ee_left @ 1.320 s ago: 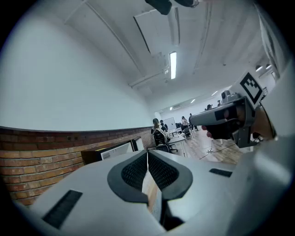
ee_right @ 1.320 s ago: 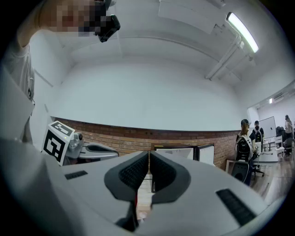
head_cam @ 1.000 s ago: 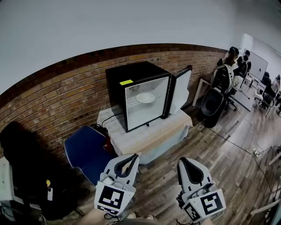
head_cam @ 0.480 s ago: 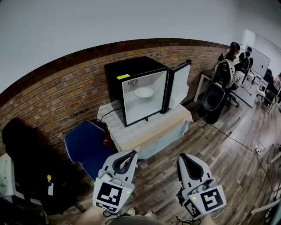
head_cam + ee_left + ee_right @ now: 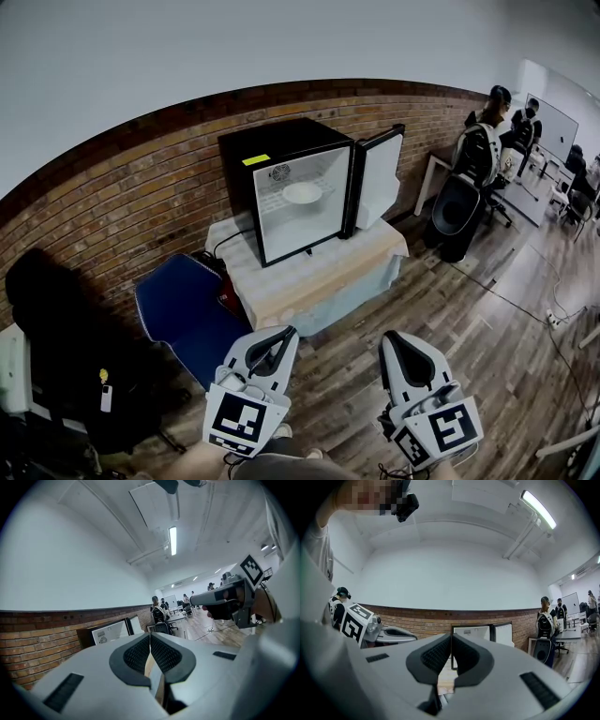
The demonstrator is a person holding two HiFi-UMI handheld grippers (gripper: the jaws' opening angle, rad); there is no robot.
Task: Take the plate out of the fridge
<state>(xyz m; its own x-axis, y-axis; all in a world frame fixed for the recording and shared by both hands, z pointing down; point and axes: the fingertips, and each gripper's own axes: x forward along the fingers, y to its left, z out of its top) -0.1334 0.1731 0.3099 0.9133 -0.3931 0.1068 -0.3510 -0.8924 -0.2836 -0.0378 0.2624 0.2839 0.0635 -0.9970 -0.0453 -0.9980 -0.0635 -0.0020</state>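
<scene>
A small black fridge stands on a cloth-covered table against the brick wall, its door swung open to the right. A white plate rests on a shelf inside. My left gripper is low in the head view, well short of the table, jaws shut on nothing. My right gripper is beside it, also shut and empty. The fridge shows far off past the right gripper's jaws, and the fridge shows beyond the left gripper.
A blue chair stands left of the table, with a dark coat or bag further left. An office chair and seated people are at the right. Wooden floor lies between me and the table.
The view has shifted slightly; the fridge now appears a little further left and higher. Both grippers stay low and shut.
</scene>
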